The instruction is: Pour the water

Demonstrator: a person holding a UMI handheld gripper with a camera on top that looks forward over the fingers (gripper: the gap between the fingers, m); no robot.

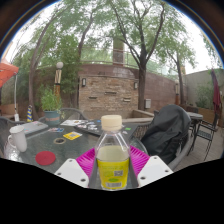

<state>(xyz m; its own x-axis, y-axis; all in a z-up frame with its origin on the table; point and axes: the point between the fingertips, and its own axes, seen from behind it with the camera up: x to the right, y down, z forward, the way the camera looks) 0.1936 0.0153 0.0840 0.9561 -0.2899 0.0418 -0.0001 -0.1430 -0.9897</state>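
A clear plastic bottle [112,150] with a white cap and a yellow label stands upright between my fingers. It holds a pale liquid up to its shoulder. My gripper [112,168] is shut on it, with the pink pads [88,158] pressing the label from both sides. The bottle's base is hidden low between the fingers. Beyond it lies a glass patio table [60,148].
On the table are a white cup [18,141] at the left, a yellow item [72,135] and a small red object [45,157]. A black chair with dark cloth over it [166,133] stands right of the bottle. A brick wall [105,95] and trees lie behind.
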